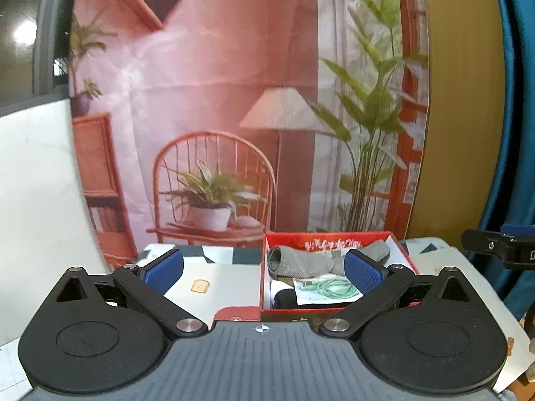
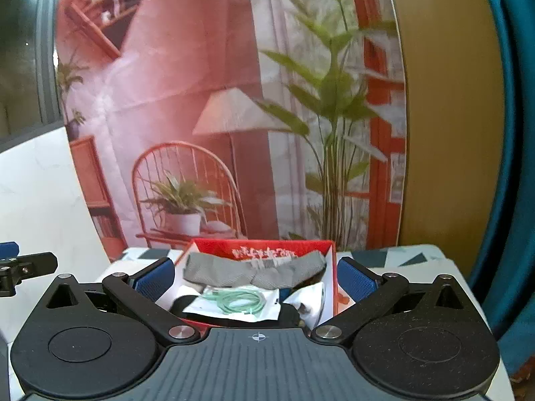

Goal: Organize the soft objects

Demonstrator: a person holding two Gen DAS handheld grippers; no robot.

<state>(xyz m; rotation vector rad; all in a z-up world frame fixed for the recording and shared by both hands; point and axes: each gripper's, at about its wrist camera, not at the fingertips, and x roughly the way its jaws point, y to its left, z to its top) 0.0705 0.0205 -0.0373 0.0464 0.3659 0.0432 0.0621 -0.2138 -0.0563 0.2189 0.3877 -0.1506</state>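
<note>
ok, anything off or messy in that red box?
Mildly. The grey sock sprawls across the red box, one end riding up at the right wall, over a bagged green cable. A small toast-shaped piece lies loose on the table. Nothing spilled or damaged.

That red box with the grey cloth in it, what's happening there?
A person holds two tongs above a table, tidying soft things. The red box holds a grey sock lying over a packet with a coiled green cable. Both the left tongs and right tongs are open and empty, with the right ones facing the box.
</note>
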